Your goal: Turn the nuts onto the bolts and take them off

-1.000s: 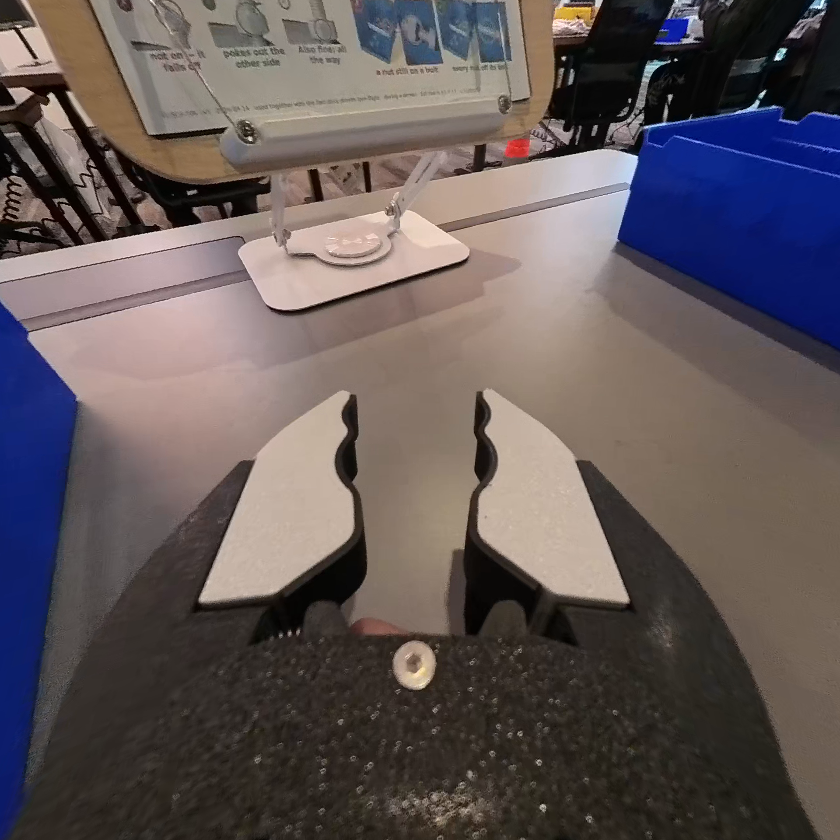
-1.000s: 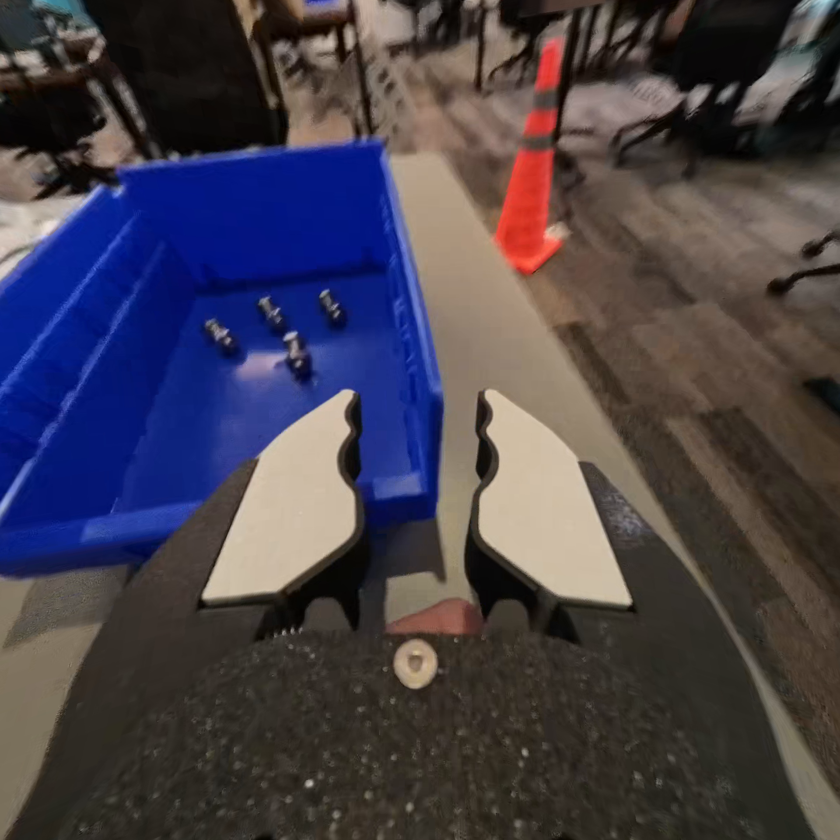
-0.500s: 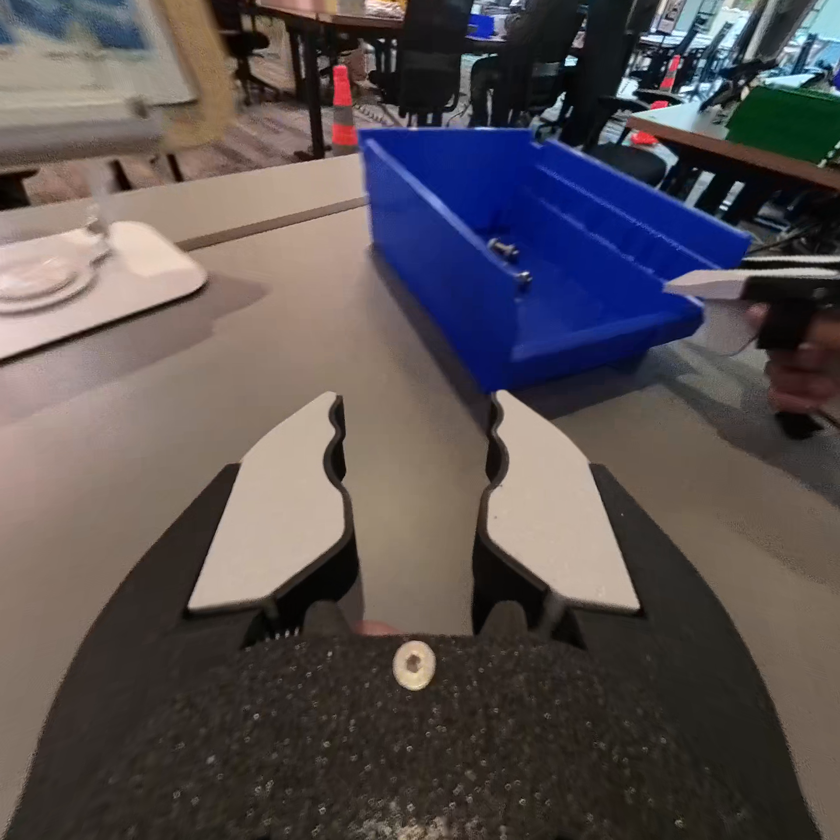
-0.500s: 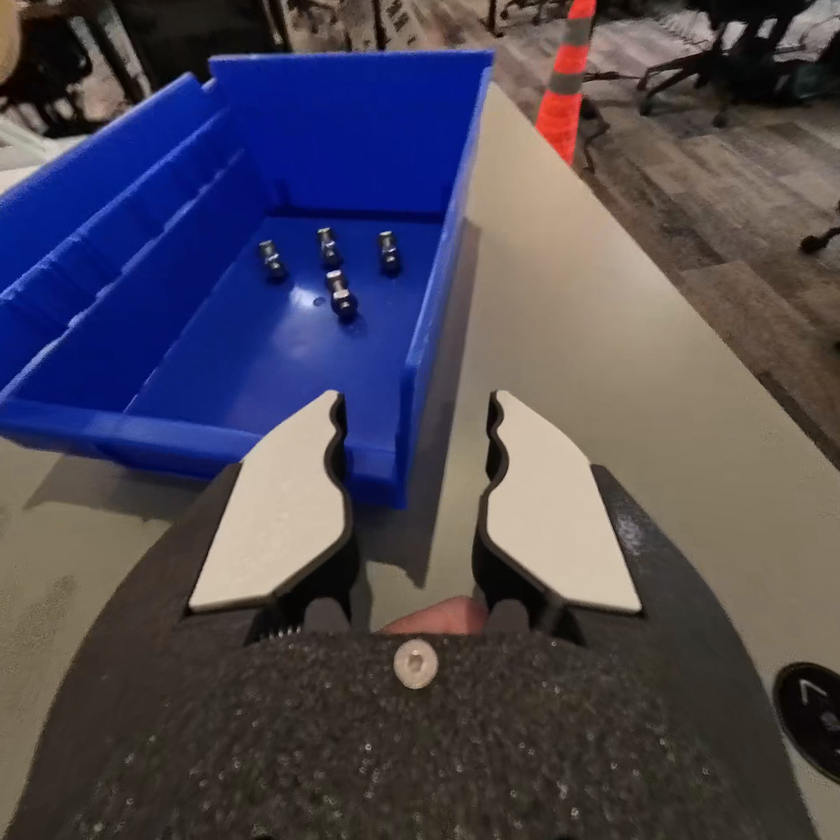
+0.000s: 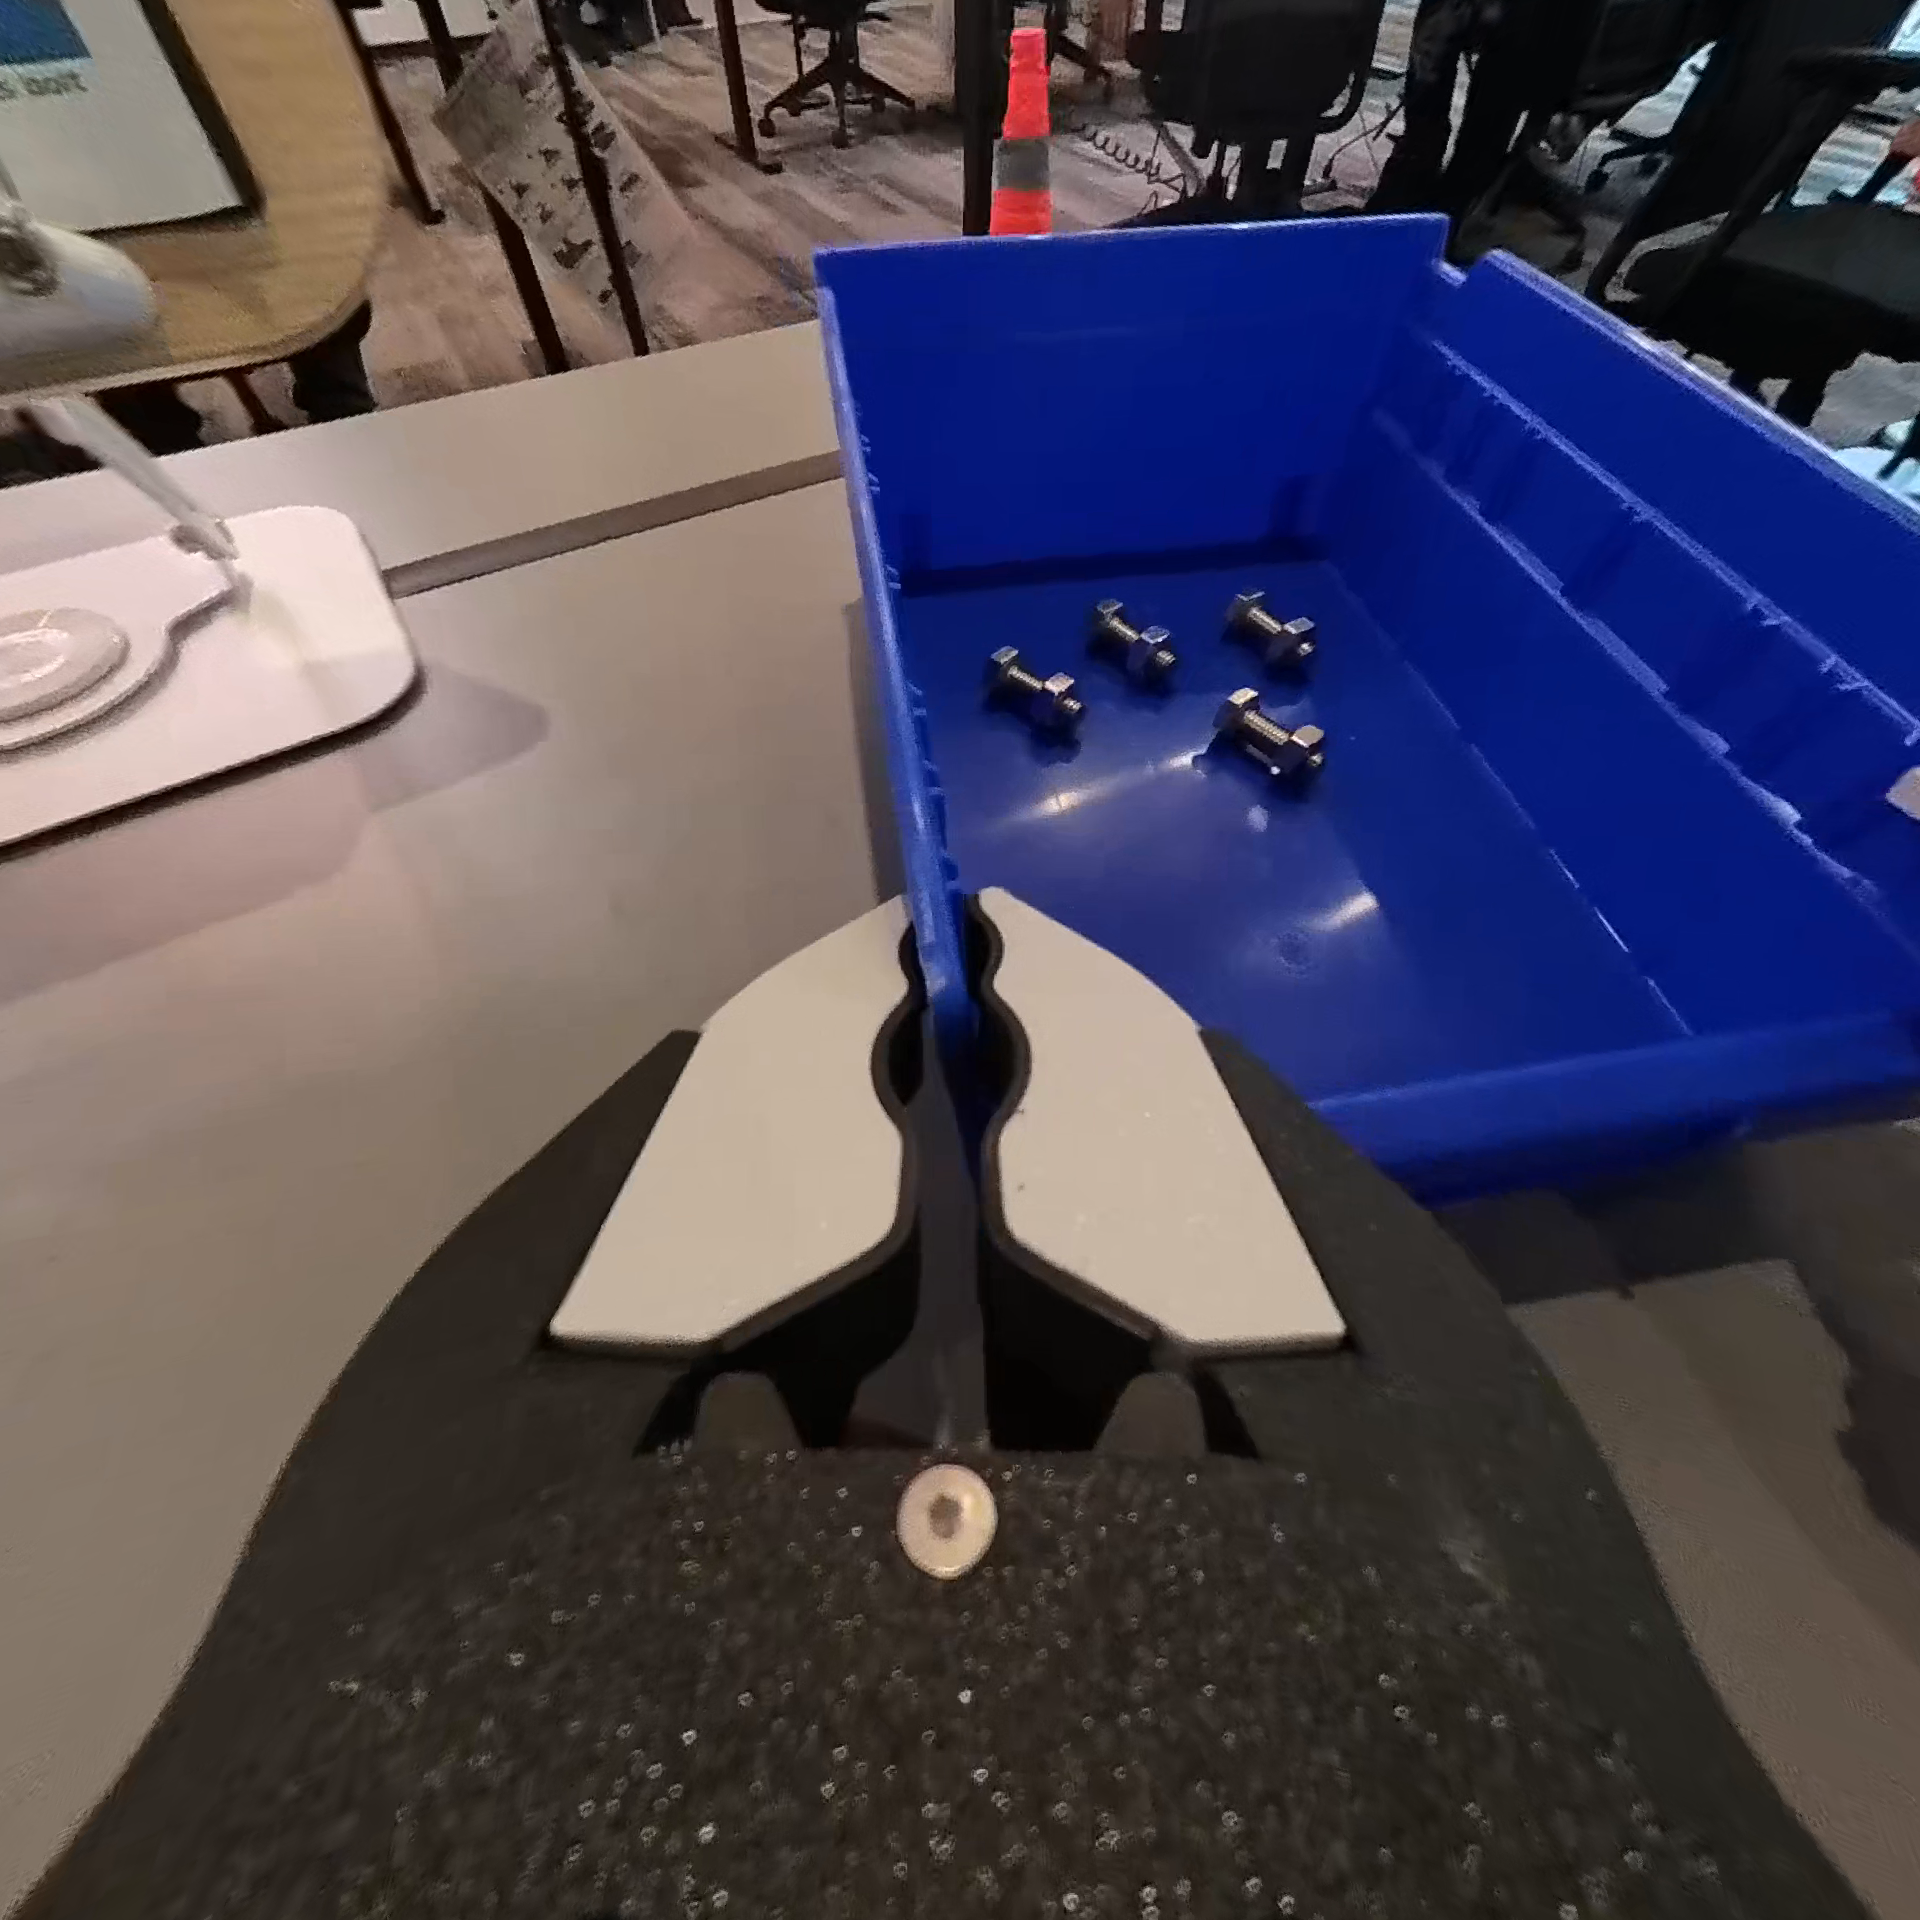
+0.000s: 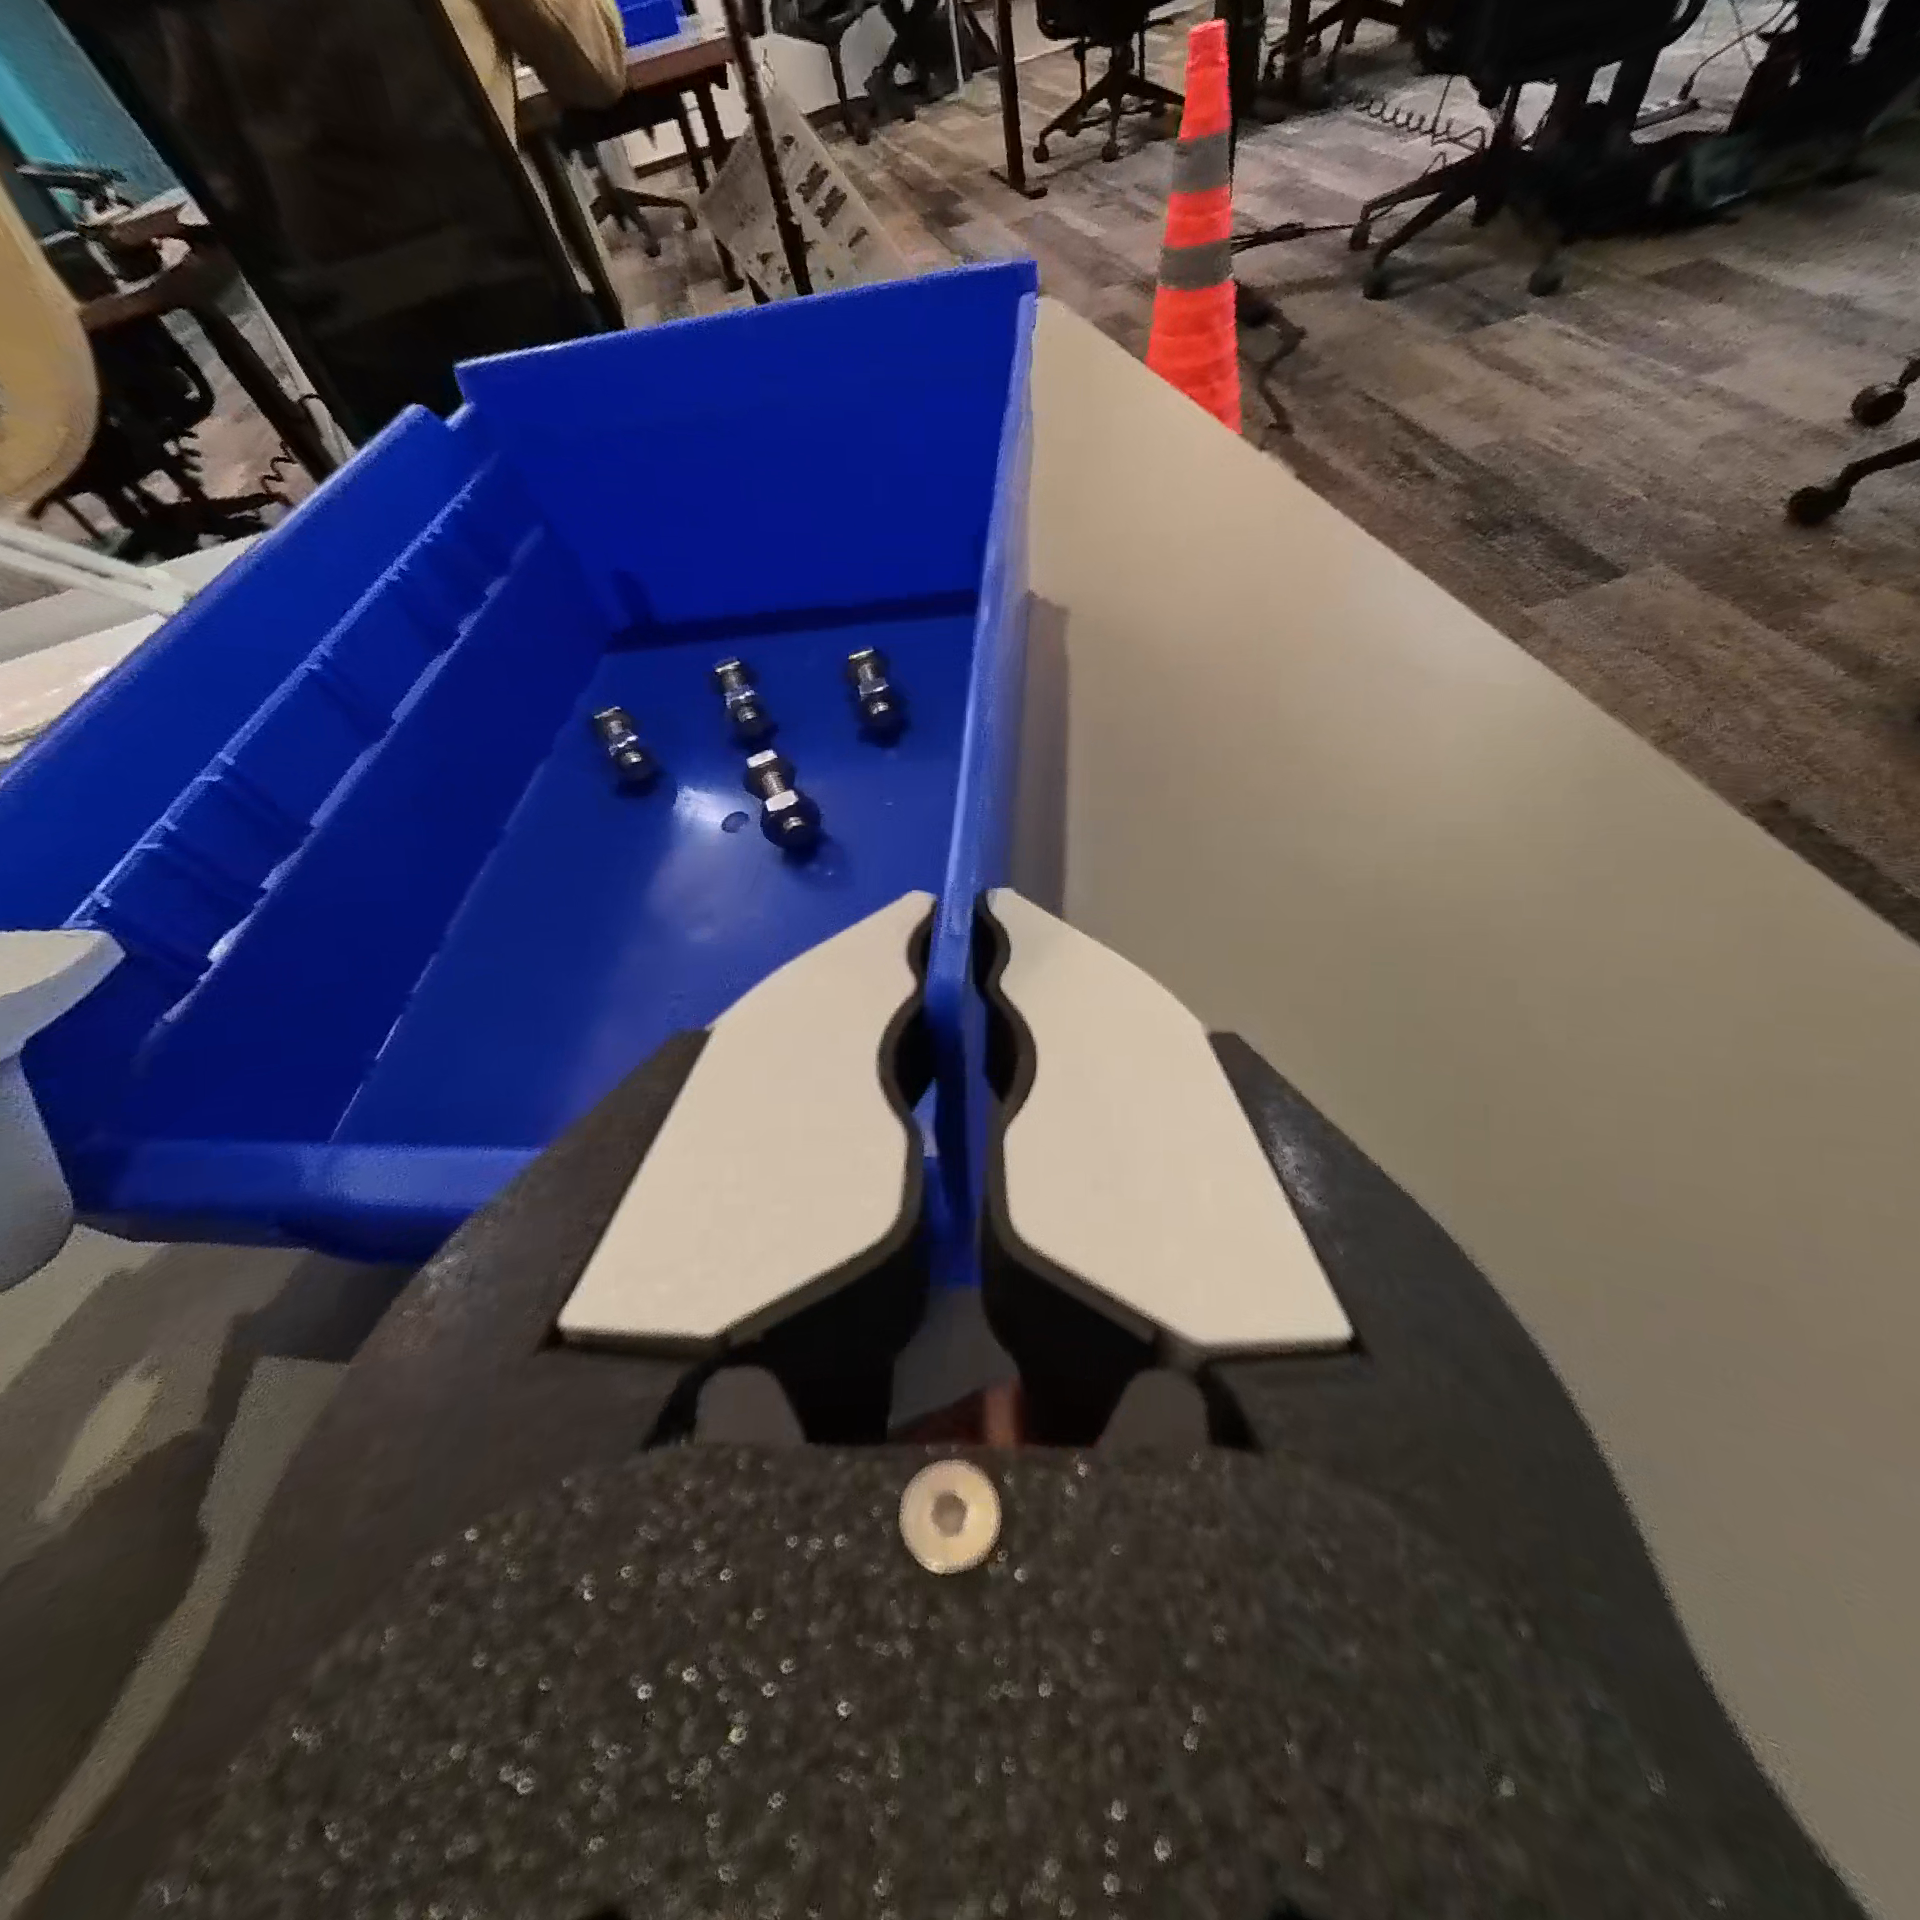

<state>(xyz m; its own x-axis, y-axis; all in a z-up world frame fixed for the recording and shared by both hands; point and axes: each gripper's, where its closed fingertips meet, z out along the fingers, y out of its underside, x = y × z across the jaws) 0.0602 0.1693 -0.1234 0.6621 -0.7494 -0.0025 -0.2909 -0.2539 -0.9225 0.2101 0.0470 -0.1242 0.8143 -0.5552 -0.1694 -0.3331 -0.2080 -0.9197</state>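
Presently listed, from the task's items outward.

Bolts with nuts (image 5: 1153, 681): four bright metal bolts, each with a nut threaded on, lying loose on the floor of the blue bin (image 5: 1195, 416), toward its far end. Three sit in a loose row; the fourth (image 6: 781, 805) lies nearer the grippers. None touches another, and none is touched by a gripper.

Blue bin: open-topped plastic tray with ribbed side walls, standing on the grey table (image 5: 468, 1039). Otherwise bare inside.

Left gripper (image 5: 945, 940): levelled along the bin's left long wall near its front corner; jaws drawn narrow, clamped on that wall, one finger outside and one inside. Its pale finger (image 6: 47, 961) shows at the left edge of the right wrist view, at the same wall.

Right gripper (image 6: 956, 935): likewise set along the opposite long wall near the front; jaws narrow, pinching the wall between them. A small pale tip (image 5: 1903, 795) at the right wall in the left wrist view appears to be this gripper.

Surroundings: white stand base (image 5: 208, 665) on the table, well apart to the bin's left, carrying a wood-edged board (image 5: 260, 177) above. Orange traffic cone (image 6: 1195, 229) on the floor beyond the table. Office chairs (image 6: 1475, 135) and desks farther back.

Obstructions: the bin's walls stand between both grippers and the bolts.
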